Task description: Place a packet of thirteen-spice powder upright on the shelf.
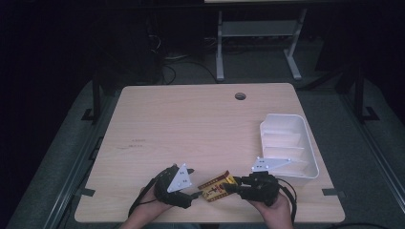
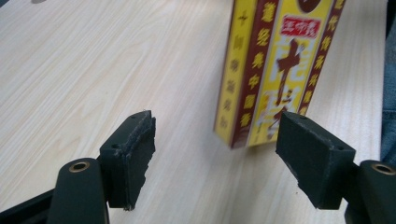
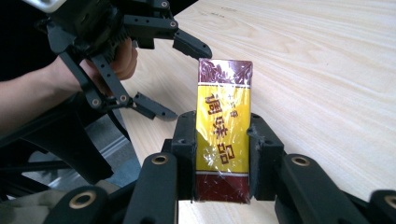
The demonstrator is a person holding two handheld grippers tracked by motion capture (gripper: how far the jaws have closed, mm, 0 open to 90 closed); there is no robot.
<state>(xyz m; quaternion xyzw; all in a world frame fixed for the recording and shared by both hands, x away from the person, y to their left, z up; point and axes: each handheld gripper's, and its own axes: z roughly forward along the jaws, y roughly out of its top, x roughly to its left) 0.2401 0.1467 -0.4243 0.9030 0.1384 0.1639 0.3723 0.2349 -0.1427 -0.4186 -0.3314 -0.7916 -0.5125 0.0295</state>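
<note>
**Box pinched in your right gripper, left gripper spread at its far end**

Your right gripper (image 1: 232, 187) sits at the near edge of the wooden table (image 1: 191, 124), low in the high view, right of centre. Its jaws are pressed onto the two long sides of a yellow and dark-red packet box (image 3: 223, 140) printed with Chinese characters and wrapped in clear film. In the right gripper view the pads clamp the box near its lower end, and the box stands up between them, top end pointing away from the camera.

In the high view the box (image 1: 217, 186) lies between your two hands, angled, one end in the right gripper, the other reaching toward your left gripper (image 1: 197, 194).

Your left gripper has its jaws spread wide. In the left gripper view (image 2: 215, 142) the box (image 2: 275, 70) hangs ahead of the gap, closer to the right-hand pad. The corner of the box overlaps that pad's tip; contact cannot be told. The left-hand pad stands well apart from it. The right gripper view shows the same claw (image 3: 177, 77) open, one fingertip at the top corner of the box, the other lower and to the side.

A white compartment tray (image 1: 313, 164) rests on the table to the right, just beyond your right hand (image 1: 274, 212). A round cable hole (image 1: 240, 96) sits near the far edge.
</note>
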